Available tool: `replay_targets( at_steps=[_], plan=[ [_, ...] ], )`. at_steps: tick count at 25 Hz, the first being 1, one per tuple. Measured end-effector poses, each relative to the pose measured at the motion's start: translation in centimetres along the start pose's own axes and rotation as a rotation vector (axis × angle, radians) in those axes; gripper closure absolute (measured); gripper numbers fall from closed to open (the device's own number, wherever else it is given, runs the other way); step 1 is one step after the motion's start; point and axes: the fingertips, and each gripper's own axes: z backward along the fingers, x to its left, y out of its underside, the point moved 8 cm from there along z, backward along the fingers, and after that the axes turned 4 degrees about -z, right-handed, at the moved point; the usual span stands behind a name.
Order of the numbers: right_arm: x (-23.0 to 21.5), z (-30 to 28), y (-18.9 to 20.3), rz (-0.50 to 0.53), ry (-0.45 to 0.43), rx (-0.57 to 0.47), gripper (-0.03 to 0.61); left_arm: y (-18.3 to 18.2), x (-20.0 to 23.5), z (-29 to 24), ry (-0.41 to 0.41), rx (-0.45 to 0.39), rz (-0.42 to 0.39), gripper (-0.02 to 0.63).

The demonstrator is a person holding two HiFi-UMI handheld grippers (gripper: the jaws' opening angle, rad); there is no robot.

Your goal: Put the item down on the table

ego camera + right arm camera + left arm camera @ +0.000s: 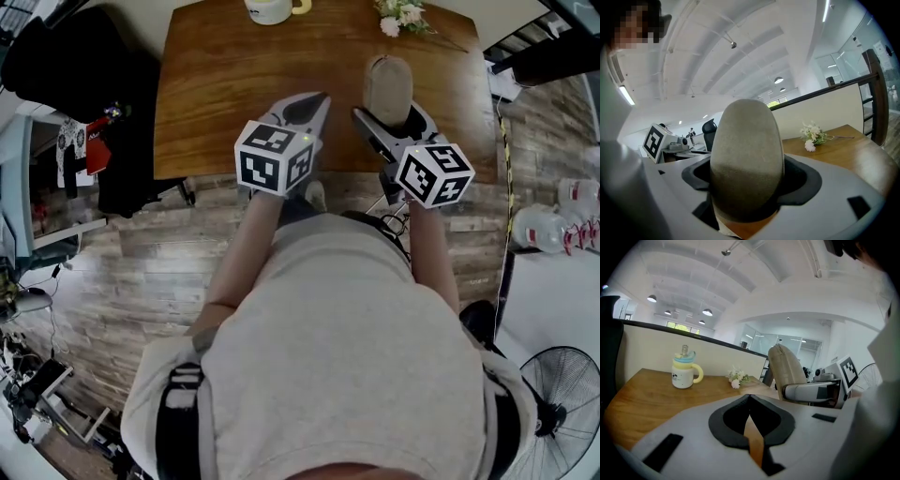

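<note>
right gripper (751, 190): clamped on a beige oval item (746, 154), which sticks up out of the jaws, rounded end on top
left gripper (750, 403): jaws pretty much pinched together, nothing in them, sits just beside the right one
item spot: over the near part of the wooden table (234, 84), right side; honestly can't tell if it touches the wood
far edge of table: white mug with yellow handle (684, 372), and a little bunch of pale flowers (737, 378) lying to its right, well apart from the item
</note>
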Motion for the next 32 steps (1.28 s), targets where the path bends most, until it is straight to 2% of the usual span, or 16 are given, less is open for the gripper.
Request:
replay_targets(
  at_steps=[6, 14, 21, 27, 32],
  plan=[
    [0.0, -2.8, -0.5, -0.009, 0.011, 0.023, 0.17, -0.2, 2.9, -1.1, 0.014, 0.029, 0.024, 0.614],
    [-1.0, -3.1, -0.4, -0.004, 0.021, 0.058, 0.17, 0.7, 3.2, -1.6, -0.002, 0.04, 0.068, 0.614],
    [-1.6, -5.1, -0.7, 0.005, -0.012, 0.094, 0.17, 0.9, 4.5, -2.2, -0.032, 0.039, 0.109, 0.614],
    [-2.8, -6.0, -0.2, 0.011, -0.043, 0.174, 0.17, 1.3, 4.8, -3.2, -0.062, 0.051, 0.145, 0.614],
    [-4.3, -6.5, -0.2, 0.015, -0.05, 0.216, 0.17, 2.1, 4.6, -4.0, -0.049, 0.079, 0.172, 0.614]
  ],
)
